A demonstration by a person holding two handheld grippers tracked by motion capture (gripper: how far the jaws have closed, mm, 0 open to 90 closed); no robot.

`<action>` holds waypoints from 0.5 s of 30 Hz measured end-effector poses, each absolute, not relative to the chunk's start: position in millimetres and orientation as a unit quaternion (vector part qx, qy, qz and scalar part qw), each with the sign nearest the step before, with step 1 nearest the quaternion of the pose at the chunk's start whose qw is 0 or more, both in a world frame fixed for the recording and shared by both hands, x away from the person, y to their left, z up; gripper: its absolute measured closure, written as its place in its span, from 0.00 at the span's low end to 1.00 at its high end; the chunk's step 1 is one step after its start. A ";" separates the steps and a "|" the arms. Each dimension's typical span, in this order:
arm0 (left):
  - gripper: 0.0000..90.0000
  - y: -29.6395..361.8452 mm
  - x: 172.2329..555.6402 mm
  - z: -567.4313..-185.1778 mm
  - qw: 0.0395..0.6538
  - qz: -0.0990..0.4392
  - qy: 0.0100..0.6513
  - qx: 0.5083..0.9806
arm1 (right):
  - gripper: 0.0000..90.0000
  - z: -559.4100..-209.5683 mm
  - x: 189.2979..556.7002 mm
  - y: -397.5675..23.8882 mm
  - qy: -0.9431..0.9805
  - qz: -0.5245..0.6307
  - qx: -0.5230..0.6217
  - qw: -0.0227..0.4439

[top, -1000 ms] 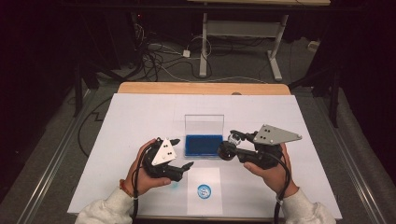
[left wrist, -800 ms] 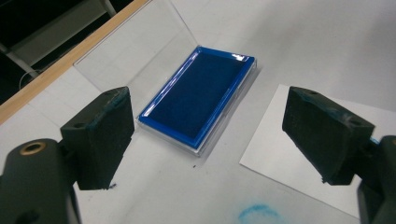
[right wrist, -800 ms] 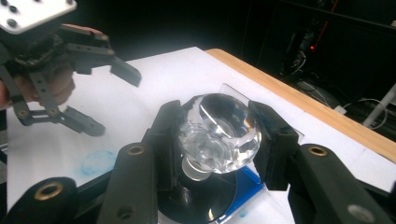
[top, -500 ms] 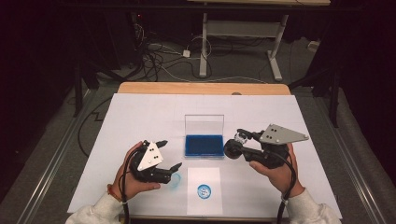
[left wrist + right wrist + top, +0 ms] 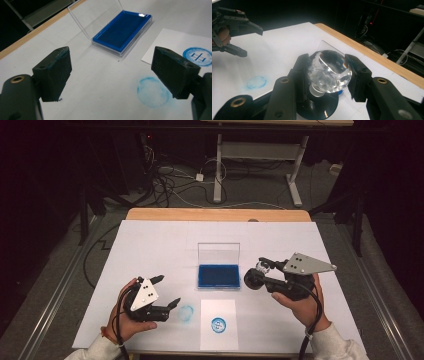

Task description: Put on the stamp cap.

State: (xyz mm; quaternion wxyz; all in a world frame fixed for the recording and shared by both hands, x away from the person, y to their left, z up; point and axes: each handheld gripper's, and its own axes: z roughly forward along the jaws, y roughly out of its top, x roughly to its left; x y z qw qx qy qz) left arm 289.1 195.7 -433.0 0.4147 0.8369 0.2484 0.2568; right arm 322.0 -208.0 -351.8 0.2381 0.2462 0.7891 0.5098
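The white-covered counter (image 5: 150,245) carries an open blue ink pad (image 5: 218,275) at its middle, with a stamped paper sheet (image 5: 218,324) nearer the person. The right hand holds the right claw (image 5: 260,270) level just right of the pad — clamped on a clear glass-knobbed stamp (image 5: 328,72). The left claw (image 5: 167,292) hovers low, its jaws wide apart and empty, beside a faint blue ring (image 5: 151,92) on the counter.
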 end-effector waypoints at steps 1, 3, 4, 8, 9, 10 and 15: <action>0.18 198.0 287.6 -435.3 0.410 0.259 0.249 0.838 | 0.64 -351.8 322.1 -208.6 0.789 0.510 0.248 0.238; 0.18 201.2 285.8 -438.6 0.404 0.263 0.255 0.839 | 0.64 -351.7 322.1 -209.7 0.788 0.509 0.249 0.240; 0.18 203.2 284.9 -440.3 0.399 0.264 0.255 0.840 | 0.64 -351.6 322.3 -210.5 0.788 0.509 0.250 0.240; 0.18 211.9 281.8 -446.4 0.385 0.266 0.266 0.843 | 0.64 -350.6 322.8 -213.3 0.787 0.509 0.252 0.241; 0.18 213.4 281.1 -447.2 0.382 0.267 0.269 0.843 | 0.64 -350.4 323.1 -214.1 0.785 0.511 0.253 0.241; 0.18 215.3 280.2 -448.3 0.384 0.265 0.273 0.842 | 0.64 -350.4 323.2 -214.6 0.785 0.510 0.253 0.242; 0.18 222.3 273.9 -453.9 0.380 0.261 0.281 0.842 | 0.64 -351.2 325.2 -215.7 0.787 0.505 0.256 0.244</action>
